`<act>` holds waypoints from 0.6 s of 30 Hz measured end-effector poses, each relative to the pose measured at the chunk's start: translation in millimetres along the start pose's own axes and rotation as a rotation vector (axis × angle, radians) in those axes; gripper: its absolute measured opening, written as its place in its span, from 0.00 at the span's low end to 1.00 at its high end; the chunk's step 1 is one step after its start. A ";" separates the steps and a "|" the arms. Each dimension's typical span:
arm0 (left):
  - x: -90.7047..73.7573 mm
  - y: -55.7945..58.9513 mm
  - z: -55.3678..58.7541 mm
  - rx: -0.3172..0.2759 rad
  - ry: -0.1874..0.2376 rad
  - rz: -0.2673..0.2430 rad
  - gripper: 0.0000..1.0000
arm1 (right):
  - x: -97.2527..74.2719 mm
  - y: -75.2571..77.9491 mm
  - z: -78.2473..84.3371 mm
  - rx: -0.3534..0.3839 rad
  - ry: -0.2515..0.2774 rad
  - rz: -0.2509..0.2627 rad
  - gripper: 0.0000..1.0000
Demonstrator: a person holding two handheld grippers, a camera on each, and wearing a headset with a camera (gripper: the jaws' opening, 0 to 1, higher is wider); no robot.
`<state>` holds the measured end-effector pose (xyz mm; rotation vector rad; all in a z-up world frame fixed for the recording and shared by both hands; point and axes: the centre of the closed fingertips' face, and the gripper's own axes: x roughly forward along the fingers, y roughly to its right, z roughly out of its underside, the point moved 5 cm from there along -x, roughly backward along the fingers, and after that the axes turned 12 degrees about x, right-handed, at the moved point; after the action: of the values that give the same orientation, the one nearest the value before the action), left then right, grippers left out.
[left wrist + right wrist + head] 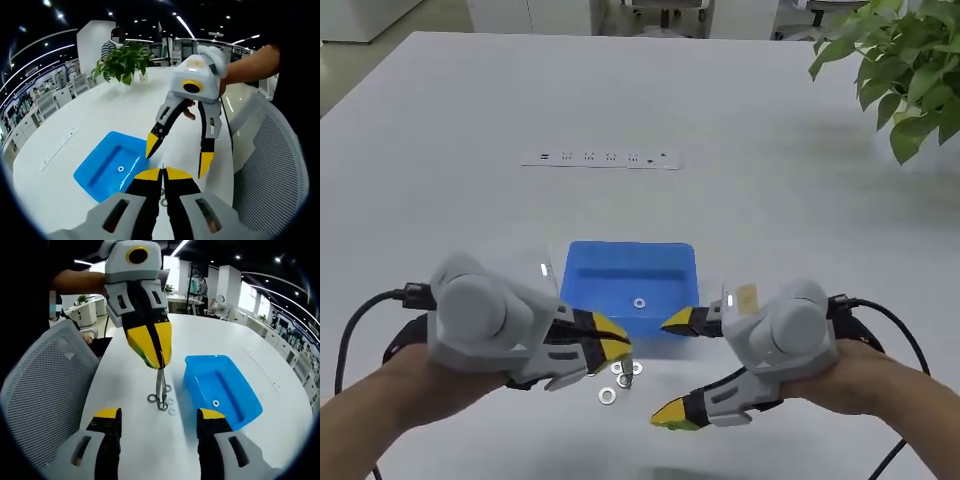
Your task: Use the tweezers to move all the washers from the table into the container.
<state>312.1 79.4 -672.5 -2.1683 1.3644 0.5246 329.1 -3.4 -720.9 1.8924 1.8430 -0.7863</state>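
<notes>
On my left, the left hand-held gripper (612, 338) has its jaws pressed together on the tweezers (160, 385). The head view barely shows that thin tool. The right gripper view shows it plainly, hanging from the yellow tips with its point down among the loose washers (152, 398) on the table (770, 180). That cluster lies just below the left hand-held gripper's tips and just in front of the blue container (620, 262), between my two tools. I count about five washers there in the right gripper view, while the head view gives me only two or three. One more washer (639, 302) lies inside the blue container, near the middle of its floor. On my right, the right hand-held gripper (672, 367) is spread wide and holds nothing, its upper tip close to the container's near right corner. The left gripper view shows it facing mine, with a mesh chair back (270, 165) beside it.
</notes>
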 end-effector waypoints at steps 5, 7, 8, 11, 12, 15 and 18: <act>-0.7 0.3 0.0 0.004 -0.003 0.004 0.05 | 6.0 1.9 -3.0 -0.038 -0.016 -0.020 0.52; -0.9 0.5 0.0 0.006 -0.004 0.007 0.05 | 8.8 2.3 -4.3 -0.058 -0.025 -0.028 0.49; -1.0 0.6 -0.1 0.006 -0.005 0.008 0.05 | 9.8 2.4 -4.8 -0.061 -0.028 -0.031 0.48; -1.1 0.8 -0.3 0.008 -0.007 0.011 0.05 | 14.3 3.1 -6.3 -0.085 -0.042 -0.045 0.43; -1.1 0.7 -0.2 0.009 -0.009 0.012 0.05 | 15.6 3.1 -6.8 -0.092 -0.046 -0.049 0.42; -0.9 0.9 -0.6 0.011 -0.010 0.016 0.05 | 20.1 3.1 -8.0 -0.114 -0.064 -0.065 0.37; -0.7 0.7 -1.0 0.012 -0.011 0.018 0.05 | 25.0 4.2 -7.5 -0.142 -0.095 -0.079 0.33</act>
<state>311.3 79.1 -671.4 -2.1422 1.3788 0.5334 333.8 20.5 -731.4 1.6759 1.8732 -0.7369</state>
